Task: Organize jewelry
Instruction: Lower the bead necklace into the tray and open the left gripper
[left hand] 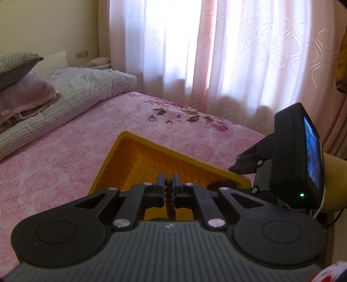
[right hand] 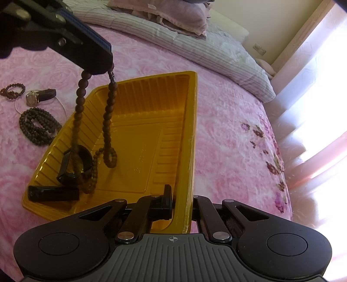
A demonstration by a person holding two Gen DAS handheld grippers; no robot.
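Note:
My left gripper [left hand: 168, 181] is shut on a brown bead necklace [left hand: 169, 200] and holds it above the yellow tray [left hand: 121, 149]. In the right wrist view the left gripper [right hand: 102, 69] hangs the bead necklace [right hand: 108, 112] into the tray, its lower end touching the floor. My right gripper [right hand: 181, 195] is shut on the yellow tray's near right rim [right hand: 184, 208]. A black watch [right hand: 76, 164] and a black bar-shaped item [right hand: 52, 193] lie in the tray's near left corner.
On the pink bedspread left of the tray lie a dark bead strand [right hand: 35, 127], a wristwatch [right hand: 38, 96], a small bead bracelet [right hand: 13, 91] and a thin pale chain [right hand: 18, 108]. Pillows [right hand: 173, 15] and a striped quilt [right hand: 195, 50] lie at the bed's far side. Curtains [left hand: 238, 54] hang beyond.

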